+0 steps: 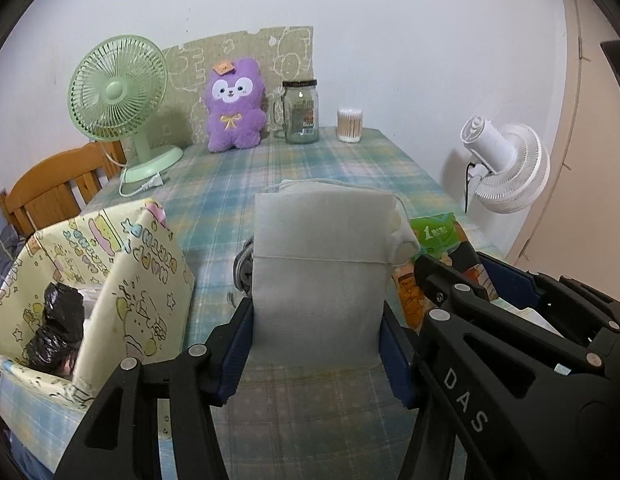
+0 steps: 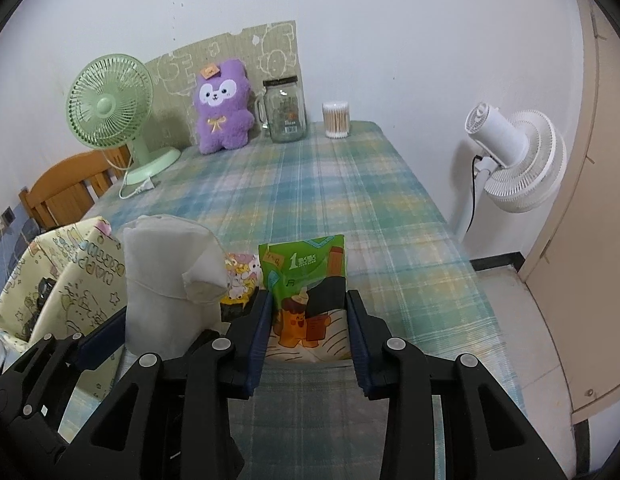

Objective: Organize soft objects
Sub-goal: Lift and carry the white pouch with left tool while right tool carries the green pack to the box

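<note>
Plaid cloth table [image 2: 350,184]; fuzzy purple plush [image 1: 234,106], ribbed green fan [image 1: 118,90].

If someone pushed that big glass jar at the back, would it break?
The glass jar looks hard and stiff, so it would probably slide on the checked tablecloth. Being tall, it might tip. Glass could crack if it fell off.

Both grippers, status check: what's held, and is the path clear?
Left gripper shut on white pouch. Right gripper shut on green tissue pack. Patterned box open at left, unobstructed.
</note>
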